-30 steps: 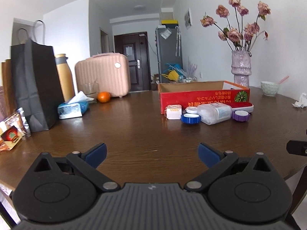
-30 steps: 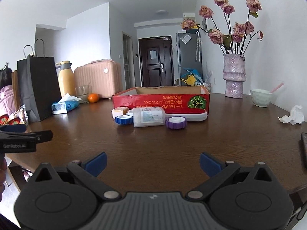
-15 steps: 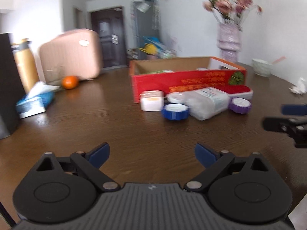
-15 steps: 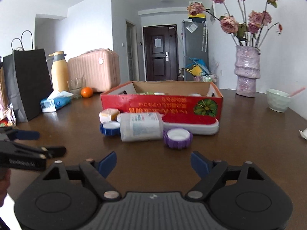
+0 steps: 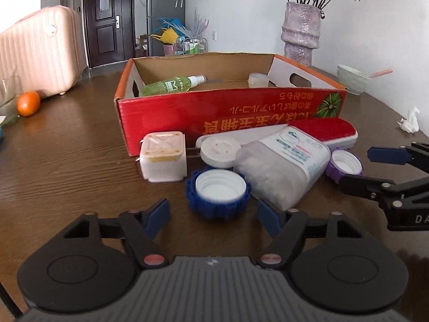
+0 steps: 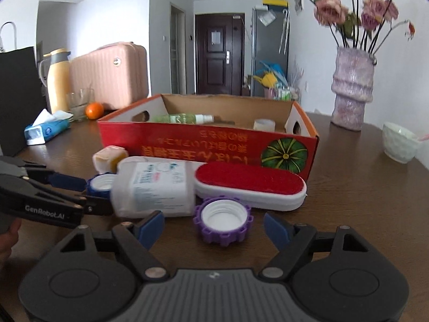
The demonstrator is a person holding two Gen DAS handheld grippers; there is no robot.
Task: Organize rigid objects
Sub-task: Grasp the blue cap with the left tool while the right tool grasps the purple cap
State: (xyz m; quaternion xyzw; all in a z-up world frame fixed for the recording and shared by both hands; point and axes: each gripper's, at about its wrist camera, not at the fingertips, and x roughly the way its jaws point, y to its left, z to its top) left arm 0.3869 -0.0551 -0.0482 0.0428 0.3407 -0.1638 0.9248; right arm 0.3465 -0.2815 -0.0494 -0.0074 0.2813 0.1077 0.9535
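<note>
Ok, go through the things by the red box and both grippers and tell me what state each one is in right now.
left gripper: jaws closing, blue cap between them, not gripped.
right gripper: jaws closing, purple cap between them, not gripped.
blue cap: hollow side up, on table.
purple cap: hollow side up, on table.
clear bottle: lying on its side.
red box: open-topped.
green spray bottle: lying inside box.

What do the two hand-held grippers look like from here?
Both match: the left hand-held gripper and right hand-held gripper have black ribbed bodies, round black side discs, black linkage arms and blue finger pads. White "GenRobot.AI" lettering marks the left one's side. No cables or sleeves show.
</note>
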